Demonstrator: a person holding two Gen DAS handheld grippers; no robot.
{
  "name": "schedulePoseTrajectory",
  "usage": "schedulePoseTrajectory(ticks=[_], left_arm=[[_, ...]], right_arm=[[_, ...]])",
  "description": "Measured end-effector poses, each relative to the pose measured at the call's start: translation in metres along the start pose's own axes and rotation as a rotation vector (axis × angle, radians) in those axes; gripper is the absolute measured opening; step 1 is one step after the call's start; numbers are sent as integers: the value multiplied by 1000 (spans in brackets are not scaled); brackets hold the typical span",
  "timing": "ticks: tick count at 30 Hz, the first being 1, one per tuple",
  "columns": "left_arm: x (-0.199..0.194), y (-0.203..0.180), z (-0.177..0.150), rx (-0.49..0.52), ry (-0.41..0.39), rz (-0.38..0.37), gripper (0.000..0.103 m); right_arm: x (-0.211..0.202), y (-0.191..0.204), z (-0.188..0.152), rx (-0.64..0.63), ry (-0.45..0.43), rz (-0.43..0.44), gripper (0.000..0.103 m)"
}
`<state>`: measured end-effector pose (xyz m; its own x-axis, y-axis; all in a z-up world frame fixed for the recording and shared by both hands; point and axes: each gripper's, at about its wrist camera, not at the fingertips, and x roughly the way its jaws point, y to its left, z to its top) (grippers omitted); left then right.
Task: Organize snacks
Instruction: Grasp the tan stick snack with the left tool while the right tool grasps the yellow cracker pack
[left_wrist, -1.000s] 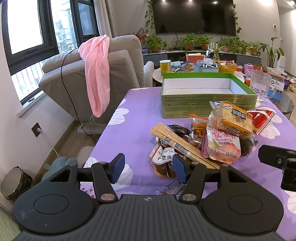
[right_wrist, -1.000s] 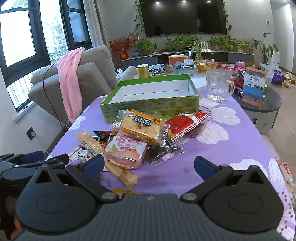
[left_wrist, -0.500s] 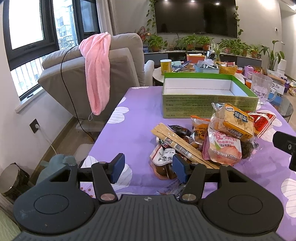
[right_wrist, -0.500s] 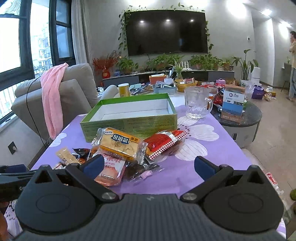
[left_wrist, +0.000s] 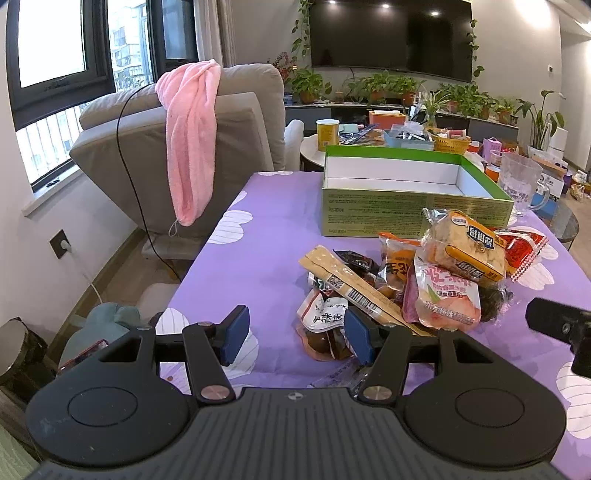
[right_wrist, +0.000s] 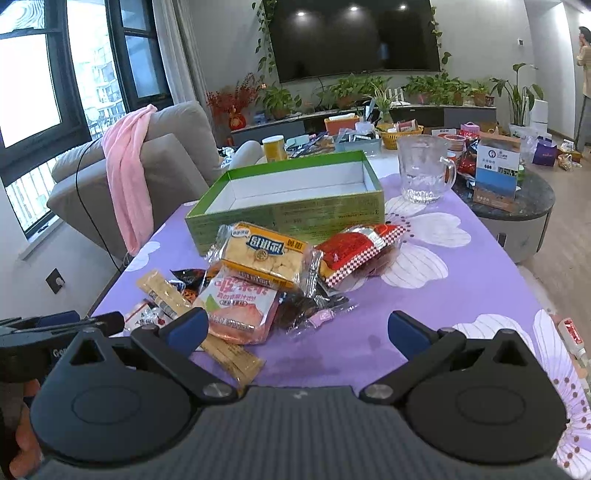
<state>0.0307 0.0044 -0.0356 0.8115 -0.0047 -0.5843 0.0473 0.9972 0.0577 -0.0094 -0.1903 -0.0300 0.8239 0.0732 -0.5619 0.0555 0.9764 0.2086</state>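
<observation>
A heap of snack packets lies on the purple flowered tablecloth (left_wrist: 266, 236). It holds a yellow cracker pack (left_wrist: 469, 247) (right_wrist: 264, 254), a pink peach packet (left_wrist: 447, 295) (right_wrist: 240, 306), a red checked packet (left_wrist: 524, 247) (right_wrist: 354, 247), a long tan stick pack (left_wrist: 354, 284) (right_wrist: 166, 291) and a white-and-brown pouch (left_wrist: 325, 325). Behind the heap stands an empty green box (left_wrist: 413, 210) (right_wrist: 288, 218). My left gripper (left_wrist: 295, 338) hovers open just short of the pouch, holding nothing. Open and empty as well, my right gripper (right_wrist: 297, 330) hangs before the heap's near right side.
A glass mug (right_wrist: 424, 170) stands on the cloth right of the box. A grey armchair (left_wrist: 236, 122) with a pink towel (left_wrist: 190, 147) sits at the table's left. A round side table (right_wrist: 517, 206) crowded with boxes is at the right. A person (right_wrist: 585, 55) stands far off.
Both views have shifted a little, the right one tilting up and back down. The snacks lie as before and neither gripper's jaws have changed.
</observation>
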Motion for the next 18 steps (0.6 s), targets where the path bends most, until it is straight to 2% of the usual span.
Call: schedulePoseTrajectory(ticks=[14, 18], left_arm=[[17, -5, 9, -22, 6, -42, 54], [24, -7, 14, -41, 18, -80, 54]], right_arm=[[11, -12, -6, 27, 34, -6, 58], [15, -16, -6, 32, 41, -12, 58]])
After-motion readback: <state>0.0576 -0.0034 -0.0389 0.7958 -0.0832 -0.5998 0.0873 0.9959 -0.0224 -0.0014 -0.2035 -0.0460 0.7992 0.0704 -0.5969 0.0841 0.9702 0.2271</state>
